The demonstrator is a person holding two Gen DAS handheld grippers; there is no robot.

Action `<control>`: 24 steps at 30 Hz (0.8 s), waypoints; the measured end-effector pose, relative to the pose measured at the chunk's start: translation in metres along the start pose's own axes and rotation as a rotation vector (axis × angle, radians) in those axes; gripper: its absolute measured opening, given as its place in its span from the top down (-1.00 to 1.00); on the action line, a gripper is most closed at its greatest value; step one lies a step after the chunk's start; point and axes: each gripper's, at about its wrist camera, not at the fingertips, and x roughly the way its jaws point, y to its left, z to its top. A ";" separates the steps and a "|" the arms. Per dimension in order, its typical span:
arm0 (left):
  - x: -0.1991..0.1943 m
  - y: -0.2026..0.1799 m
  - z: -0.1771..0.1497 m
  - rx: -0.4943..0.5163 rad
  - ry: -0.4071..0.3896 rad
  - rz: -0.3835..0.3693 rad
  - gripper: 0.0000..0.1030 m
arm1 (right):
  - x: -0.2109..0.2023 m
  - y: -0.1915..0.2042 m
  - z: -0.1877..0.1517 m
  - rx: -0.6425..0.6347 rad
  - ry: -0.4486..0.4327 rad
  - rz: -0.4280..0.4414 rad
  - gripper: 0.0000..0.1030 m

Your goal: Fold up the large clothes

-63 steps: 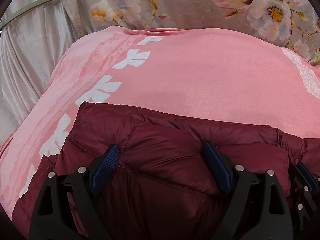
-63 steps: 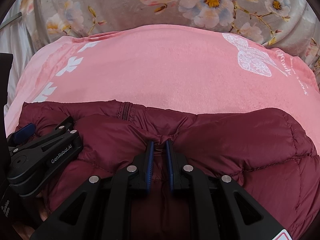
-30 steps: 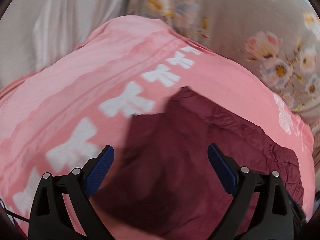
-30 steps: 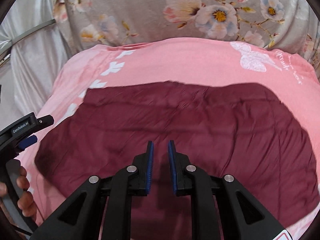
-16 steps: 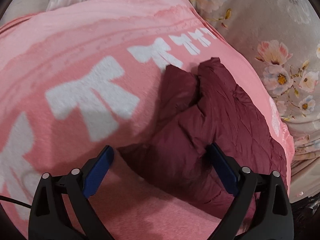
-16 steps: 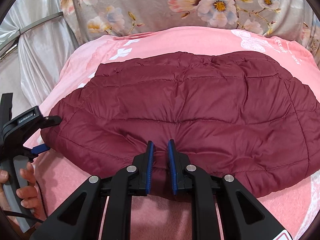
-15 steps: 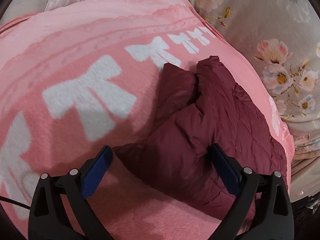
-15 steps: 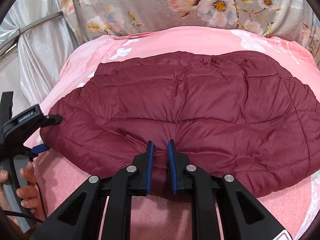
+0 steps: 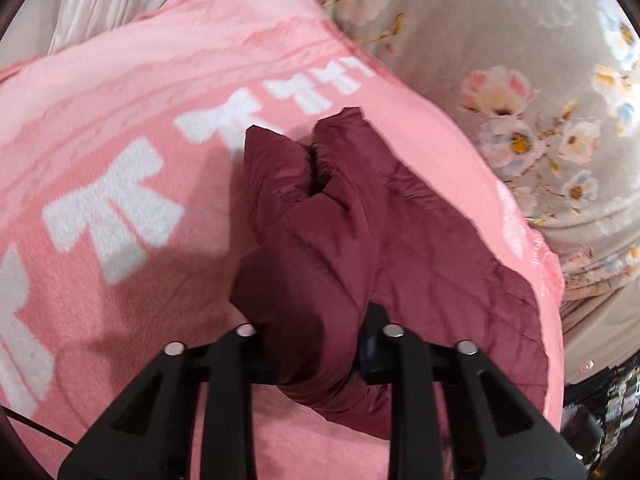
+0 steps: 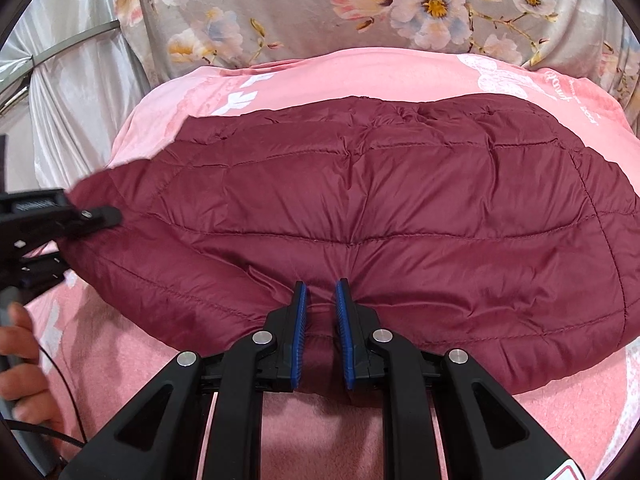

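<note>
Presently: maroon quilted jacket [image 10: 380,216], mid-frame on pink blanket [image 10: 420,76]; puffy, light, slippery, likely springy; left gripper [image 9: 316,344] jaws just closed, pinching its corner, right gripper [image 10: 320,320] jaws pinching the near hem, probably the best holds.

Support surface: a bed covered by a grey floral sheet [image 10: 280,12], pale pink and white blossoms printed on it. A pink fleece blanket [image 10: 360,76] lies spread directly on the sheet; white bow motifs [image 9: 116,208] run in a row along one side, and a white butterfly print with script [image 10: 504,76] sits near the far right corner in the right wrist view. The blanket's far edge stops short of the sheet's flowers.

On the blanket: one maroon quilted puffer jacket [image 10: 380,208], laid flat, stitched channels up, covering most of the blanket's middle. Pink shows on all sides of it. Silvery satin fabric [image 10: 76,92] hangs at the left.
</note>
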 end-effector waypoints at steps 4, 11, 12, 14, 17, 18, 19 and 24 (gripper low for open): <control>-0.017 -0.013 0.002 0.027 -0.029 -0.023 0.61 | -0.007 -0.002 -0.001 0.022 -0.011 0.008 0.74; 0.007 0.017 -0.001 -0.037 0.054 0.037 0.50 | -0.025 -0.022 0.021 0.052 -0.062 -0.026 0.74; 0.005 0.024 -0.002 -0.048 0.060 0.030 0.46 | -0.026 -0.027 0.024 0.055 -0.072 -0.041 0.74; -0.007 0.027 -0.001 -0.049 0.039 0.058 0.26 | -0.028 -0.040 0.029 0.072 -0.087 -0.054 0.74; -0.045 0.014 0.006 0.003 -0.092 0.133 0.01 | -0.027 -0.060 0.042 0.096 -0.101 -0.085 0.74; -0.057 0.006 0.009 0.025 -0.158 0.178 -0.01 | -0.025 -0.063 0.047 0.097 -0.107 -0.093 0.74; -0.069 -0.002 0.012 0.050 -0.222 0.227 -0.02 | -0.024 -0.064 0.050 0.095 -0.112 -0.097 0.74; -0.049 -0.062 0.028 0.183 -0.202 0.141 -0.01 | -0.002 -0.067 0.067 0.088 -0.089 -0.107 0.74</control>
